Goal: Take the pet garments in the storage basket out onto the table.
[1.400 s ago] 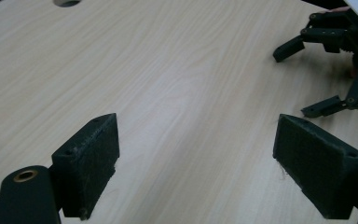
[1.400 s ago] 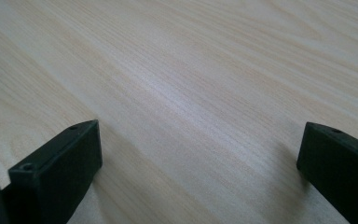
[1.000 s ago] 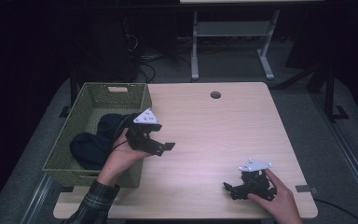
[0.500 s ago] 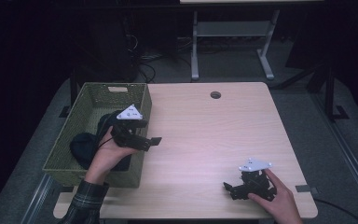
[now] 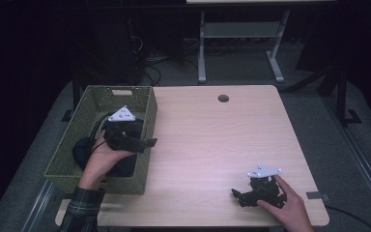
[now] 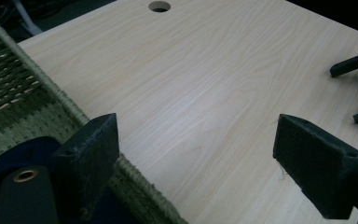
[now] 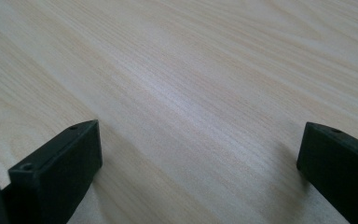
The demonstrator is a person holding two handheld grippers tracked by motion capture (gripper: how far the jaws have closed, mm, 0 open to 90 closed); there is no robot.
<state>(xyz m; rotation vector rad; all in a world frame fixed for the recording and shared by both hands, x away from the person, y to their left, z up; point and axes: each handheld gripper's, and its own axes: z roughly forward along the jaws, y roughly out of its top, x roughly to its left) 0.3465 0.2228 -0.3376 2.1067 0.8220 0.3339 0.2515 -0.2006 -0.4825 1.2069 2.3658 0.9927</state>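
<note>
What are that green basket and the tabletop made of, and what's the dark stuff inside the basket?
The basket looks like woven cord or grass, matte olive: plaited strands and a braided rim show in the left gripper view. The table seems to be light wood-grain laminate with a faint sheen, though it could be real wood. The dark bundle appears to be soft navy fabric.

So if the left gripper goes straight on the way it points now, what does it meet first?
Probably nothing close. The left gripper, jaws open, points over the basket rim across the bare table. The right gripper lies far off to the side, so the way looks free, though height is unclear.
</note>
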